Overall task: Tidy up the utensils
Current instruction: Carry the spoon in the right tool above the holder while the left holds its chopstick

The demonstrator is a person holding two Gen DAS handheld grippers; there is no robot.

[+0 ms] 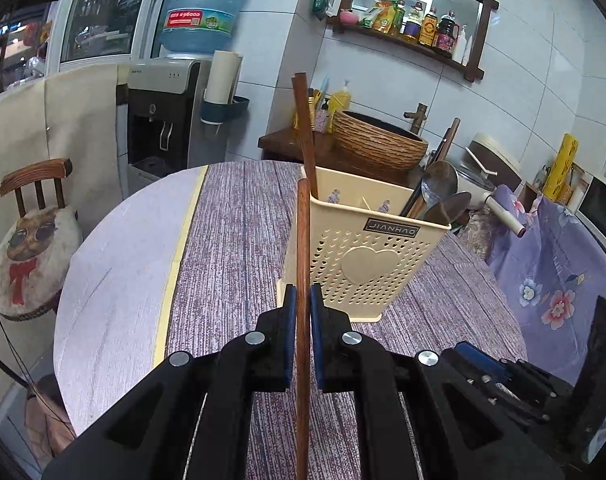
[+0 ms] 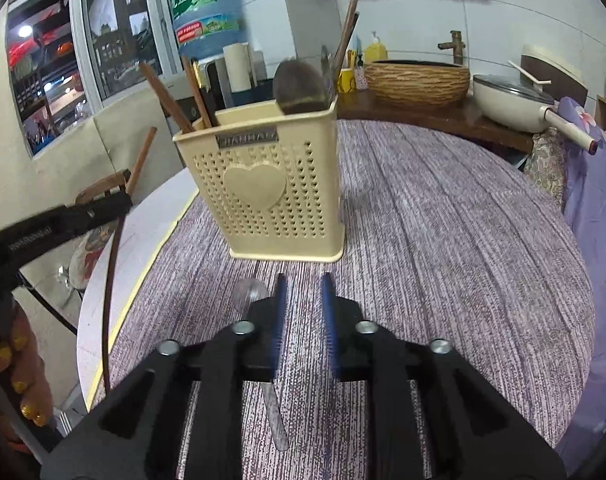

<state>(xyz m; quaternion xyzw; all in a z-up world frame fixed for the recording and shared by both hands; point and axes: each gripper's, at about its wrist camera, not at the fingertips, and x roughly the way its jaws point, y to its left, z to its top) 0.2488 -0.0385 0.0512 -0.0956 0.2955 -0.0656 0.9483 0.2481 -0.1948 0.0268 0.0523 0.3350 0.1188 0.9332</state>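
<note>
L gripper [image 1: 301,304] is pinching a long brown wooden chopstick [image 1: 303,248] just in front of the cream plastic holder w/ heart holes [image 1: 363,256]. Next: lift it over the rim & drop in. R gripper [image 2: 303,300] is part open, holding nothing; a metal spoon [image 2: 251,292] lies on the table under it.

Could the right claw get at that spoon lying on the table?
Probably yes. The spoon lies bare on the cloth just under and left of the right claw, whose jaws stand apart and empty. Nothing covers it; the holder stands farther back.
</note>
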